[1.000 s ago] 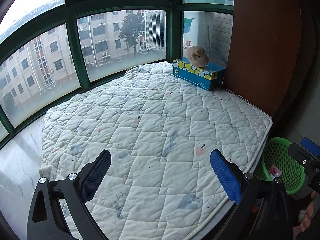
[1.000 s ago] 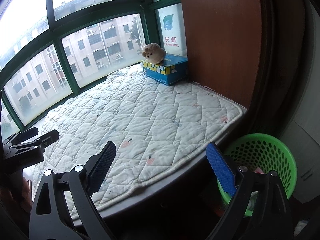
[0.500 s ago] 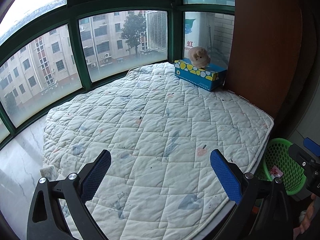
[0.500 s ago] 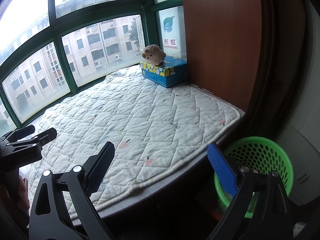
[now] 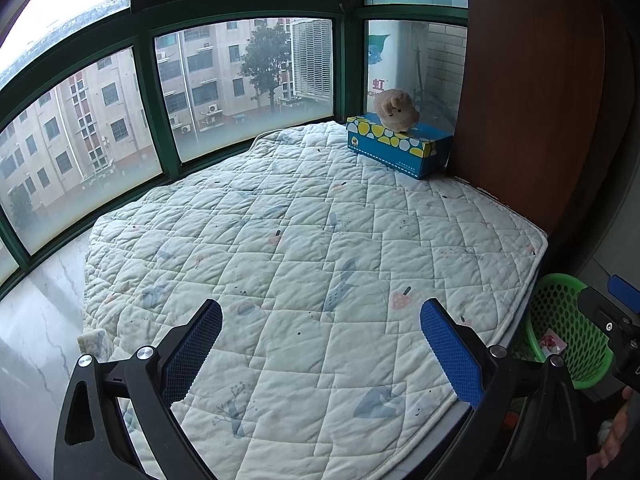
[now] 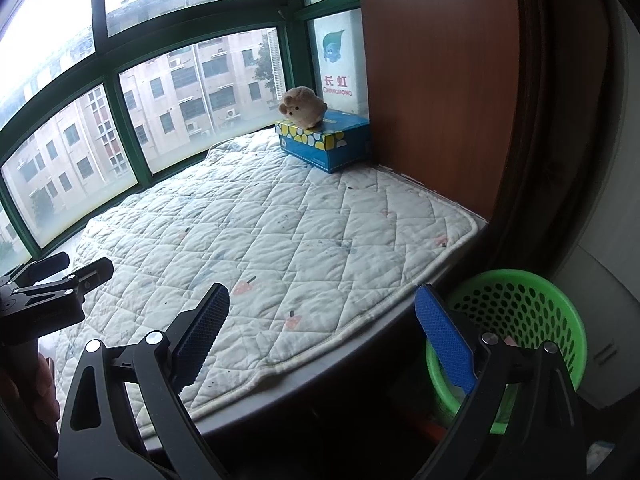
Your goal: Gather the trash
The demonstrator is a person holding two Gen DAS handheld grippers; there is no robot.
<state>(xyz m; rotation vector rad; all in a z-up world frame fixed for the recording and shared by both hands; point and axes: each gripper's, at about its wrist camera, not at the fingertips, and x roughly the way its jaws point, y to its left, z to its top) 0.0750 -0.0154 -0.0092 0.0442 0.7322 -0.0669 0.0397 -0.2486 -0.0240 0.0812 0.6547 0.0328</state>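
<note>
A green mesh basket [image 6: 520, 304] stands on the floor right of the bay-window seat; it also shows in the left wrist view [image 5: 560, 312], with a small pink wrapper [image 5: 553, 342] inside. My left gripper [image 5: 320, 340] is open and empty above the near part of the quilted mat [image 5: 312, 240]. My right gripper [image 6: 320, 320] is open and empty over the mat's front edge, its right finger in front of the basket. I see no loose trash on the mat.
A blue and yellow tissue box [image 5: 396, 146] with a beige plush toy [image 5: 396, 110] on top sits at the mat's far corner, next to a brown wooden panel [image 5: 528, 100]. Green-framed windows [image 5: 148, 112] curve behind the mat [image 6: 280, 232].
Both grippers have drifted slightly back and left; the view of the mat shifts a little. Both stay open and empty.
</note>
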